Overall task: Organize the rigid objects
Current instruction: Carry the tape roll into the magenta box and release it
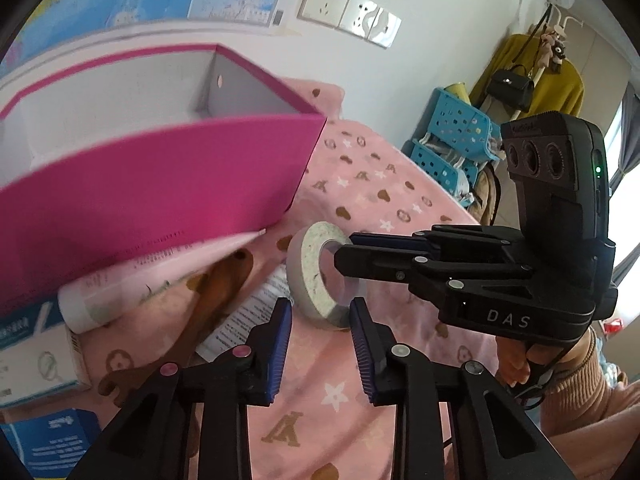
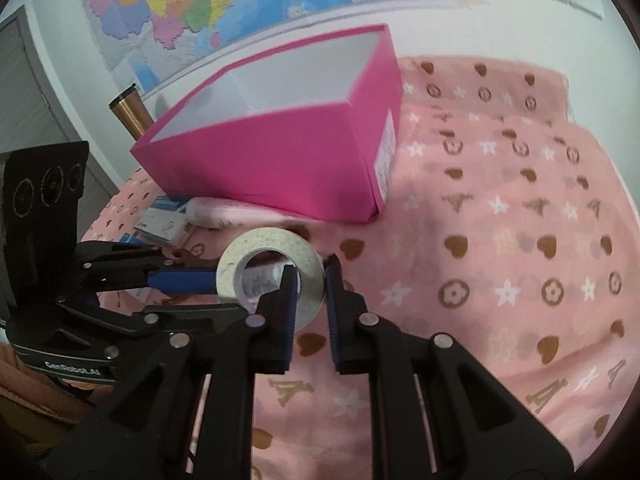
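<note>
A white tape roll [image 1: 311, 278] [image 2: 250, 246] stands on edge just above the pink patterned blanket [image 2: 500, 200]. My right gripper [image 2: 312, 271] [image 1: 346, 255] is shut on its ring wall, one finger through the hole and one outside. My left gripper [image 1: 320, 305] [image 2: 202, 274] comes in from the other side. Its blue pads sit narrowly apart at the roll's lower rim and look pressed on it. An open magenta box [image 1: 160, 184] [image 2: 280, 160] with a white, empty-looking inside stands right behind the roll.
A pale pink tube [image 1: 140, 276], a brown wooden spoon [image 1: 212, 296] and white-and-blue cartons [image 1: 36, 352] lie by the box's near side. A copper tumbler [image 2: 130, 114] stands behind the box. Blue baskets [image 1: 456, 136] are off the bed's edge. A sleeve [image 1: 580, 376] is at right.
</note>
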{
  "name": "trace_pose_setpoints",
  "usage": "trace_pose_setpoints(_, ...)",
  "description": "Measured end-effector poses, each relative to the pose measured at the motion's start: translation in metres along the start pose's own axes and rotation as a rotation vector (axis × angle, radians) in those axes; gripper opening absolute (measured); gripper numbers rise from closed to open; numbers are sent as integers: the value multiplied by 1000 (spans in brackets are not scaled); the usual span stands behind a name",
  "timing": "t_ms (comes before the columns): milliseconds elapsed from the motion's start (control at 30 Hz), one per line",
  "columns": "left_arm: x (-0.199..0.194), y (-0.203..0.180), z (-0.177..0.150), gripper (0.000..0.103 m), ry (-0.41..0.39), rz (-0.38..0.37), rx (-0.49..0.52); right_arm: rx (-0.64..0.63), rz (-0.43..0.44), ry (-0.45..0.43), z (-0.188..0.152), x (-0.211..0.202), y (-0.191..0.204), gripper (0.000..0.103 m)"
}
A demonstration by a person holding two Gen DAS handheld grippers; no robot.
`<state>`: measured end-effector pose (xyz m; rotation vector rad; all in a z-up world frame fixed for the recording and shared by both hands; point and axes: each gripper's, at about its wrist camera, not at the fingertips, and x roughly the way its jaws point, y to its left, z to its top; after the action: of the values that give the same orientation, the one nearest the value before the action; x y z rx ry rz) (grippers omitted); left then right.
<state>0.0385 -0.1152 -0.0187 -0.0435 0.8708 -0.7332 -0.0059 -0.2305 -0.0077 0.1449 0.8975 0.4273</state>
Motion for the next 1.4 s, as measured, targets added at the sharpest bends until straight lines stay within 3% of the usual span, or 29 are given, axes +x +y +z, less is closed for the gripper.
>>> trace_pose_setpoints(567, -46, 12, 54, 30, -136, 53, 22, -168, -35, -120, 75, -24, 29, 16)
trace_pose_setpoints(900, -35, 30, 85, 30, -132, 99, 9, -175, -72, -109, 111, -7, 20, 16)
trace_pose_setpoints(1400, -13, 52, 100, 30, -78, 80, -57, -124, -131, -30, 129, 27, 4, 16)
